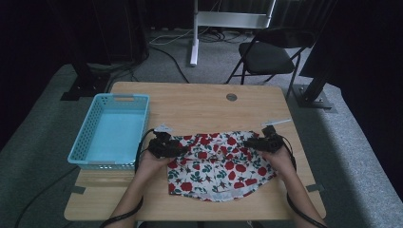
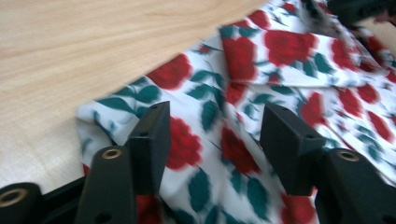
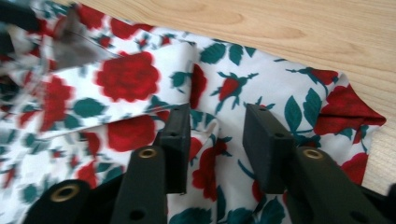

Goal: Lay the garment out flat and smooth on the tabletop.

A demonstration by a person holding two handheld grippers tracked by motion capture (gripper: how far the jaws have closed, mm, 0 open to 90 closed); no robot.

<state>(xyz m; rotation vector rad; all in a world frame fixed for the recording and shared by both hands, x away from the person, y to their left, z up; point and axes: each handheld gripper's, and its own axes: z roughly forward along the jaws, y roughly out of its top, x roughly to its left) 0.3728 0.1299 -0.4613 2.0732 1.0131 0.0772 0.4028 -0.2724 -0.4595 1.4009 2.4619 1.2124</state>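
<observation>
A white cloth printed with red roses and green leaves (image 1: pixel 218 166) lies folded on the wooden table (image 1: pixel 204 102), near its front edge. My left gripper (image 1: pixel 179 148) rests at the cloth's upper left corner and points right. In the left gripper view its jaws (image 2: pixel 217 116) stand apart over the cloth (image 2: pixel 280 51), not pressing it. My right gripper (image 1: pixel 248 142) sits at the cloth's upper right corner and points left. Its jaws (image 3: pixel 218 114) are also apart, with a folded layer of cloth (image 3: pixel 126 74) lying flat beneath them.
A light blue plastic basket (image 1: pixel 85 128) stands at the table's left edge, with nothing in it. A round grommet (image 1: pixel 231 97) sits near the far edge. Beyond the table are a black folding chair (image 1: pixel 268 54) and floor cables.
</observation>
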